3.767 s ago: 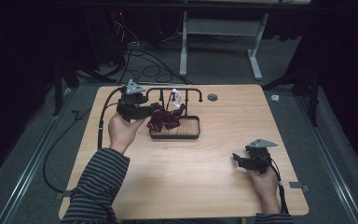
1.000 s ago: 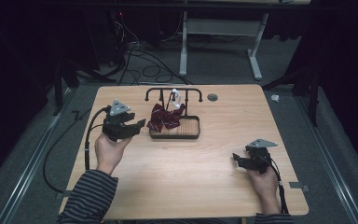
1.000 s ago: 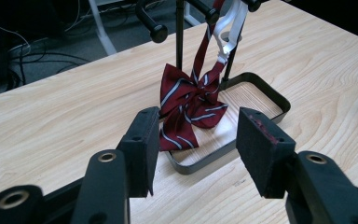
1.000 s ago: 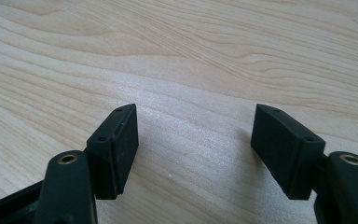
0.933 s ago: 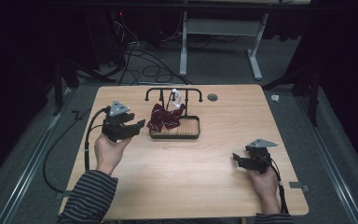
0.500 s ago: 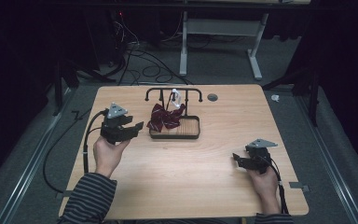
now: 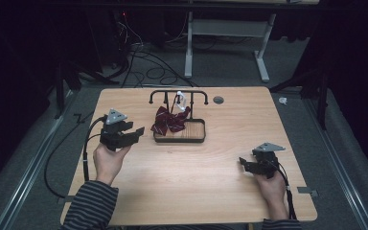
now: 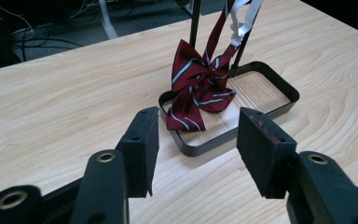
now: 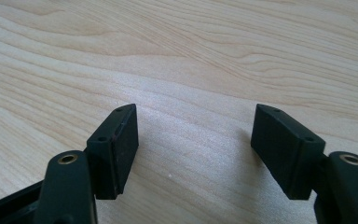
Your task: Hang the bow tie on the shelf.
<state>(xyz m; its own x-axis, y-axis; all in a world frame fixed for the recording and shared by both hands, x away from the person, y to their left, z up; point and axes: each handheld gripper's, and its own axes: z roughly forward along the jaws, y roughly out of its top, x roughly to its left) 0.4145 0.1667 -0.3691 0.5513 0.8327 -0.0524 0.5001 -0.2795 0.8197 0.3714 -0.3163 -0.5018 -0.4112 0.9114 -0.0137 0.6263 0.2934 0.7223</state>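
The bow tie (image 8: 196, 88) is dark red with thin pale stripes, tied in a floppy knot; its band runs up to a white clip (image 8: 240, 21) on the black rack (image 7: 178, 93). It hangs straight ahead of the left gripper (image 8: 196, 140), beyond the gap between the jaws, its lower wings drooping over the near rim of the tray (image 8: 279, 84). That tray is a shallow black-walled one with a wooden floor, bare apart from the bow tie. Nothing lies between jaws and tie but bare worktop (image 8: 51, 107). The left gripper's jaws stand apart, holding nothing. The right gripper (image 9: 193, 140) also has its jaws spread wide over bare wood, well apart from the tray.
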